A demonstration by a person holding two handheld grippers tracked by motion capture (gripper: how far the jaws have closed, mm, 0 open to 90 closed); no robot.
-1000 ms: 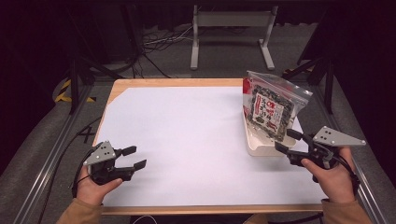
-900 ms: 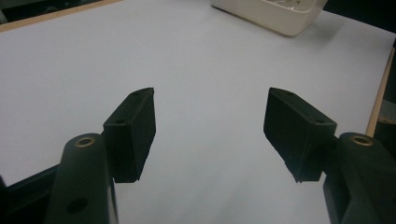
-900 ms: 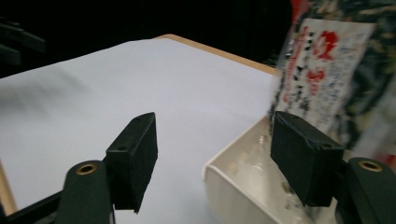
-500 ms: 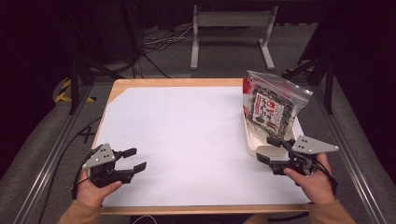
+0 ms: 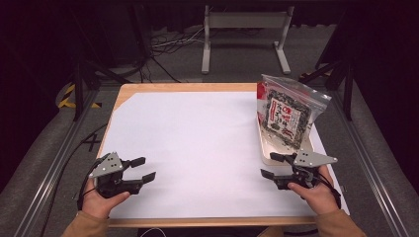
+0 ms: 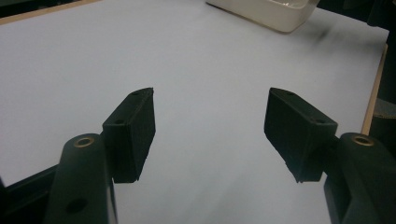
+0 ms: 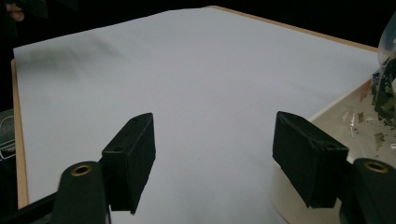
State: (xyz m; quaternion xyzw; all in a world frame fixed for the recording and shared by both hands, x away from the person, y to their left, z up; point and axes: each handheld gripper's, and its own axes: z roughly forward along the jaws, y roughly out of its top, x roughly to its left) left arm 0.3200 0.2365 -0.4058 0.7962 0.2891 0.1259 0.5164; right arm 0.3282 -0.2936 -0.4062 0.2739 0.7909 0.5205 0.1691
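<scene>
light: bright sheet, dark surround | shadows: soft | blur: slight

free: white sheet (image 5: 197,148) mid-table | blocked: tray (image 5: 267,157) with bag (image 5: 286,113), right edge

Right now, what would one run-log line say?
left gripper: open, empty | right gripper: open, empty, beside tray | snack bag: upright in tray

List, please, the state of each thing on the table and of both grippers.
Left gripper: jaws open, nothing between them, low over the white sheet.
Right gripper: jaws open, empty, at the near end of the tray.
Snack bag: sealed at the top, standing tilted in the tray.
Tray: upright on the white sheet.
</scene>
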